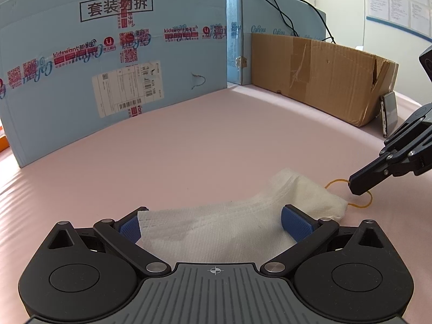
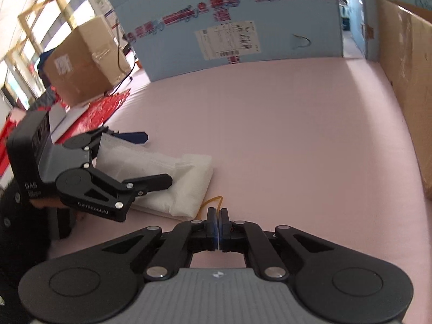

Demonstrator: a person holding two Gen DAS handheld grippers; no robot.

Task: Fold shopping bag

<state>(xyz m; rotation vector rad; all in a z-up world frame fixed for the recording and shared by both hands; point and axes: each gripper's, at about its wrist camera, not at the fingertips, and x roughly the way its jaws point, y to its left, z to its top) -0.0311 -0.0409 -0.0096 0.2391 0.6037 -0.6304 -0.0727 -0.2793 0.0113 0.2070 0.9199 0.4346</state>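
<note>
The white bag (image 1: 216, 226) lies folded up into a long, narrow bundle on the pink worktop (image 1: 216, 145). In the left wrist view its long side runs from the near left to the far right, and its far end (image 1: 318, 197) points at a thin yellow rubber band (image 1: 363, 203). The band lies on the worktop, touching that end of the bag.

The left hand-held gripper (image 1: 216, 222) has its blue pads (image 1: 295, 222) wide apart, one on each side of the bag's near end. The pads sit just beside the bag and do not squeeze it.

The right hand-held gripper (image 2: 217, 214) has its fingers pressed together. Its tip is down at the rubber band (image 2: 213, 201), but it is hard to tell if the band is pinched.

Behind the bag stands a big blue box (image 1: 113, 62). A brown box (image 1: 321, 78) stands to the right of it.
</note>
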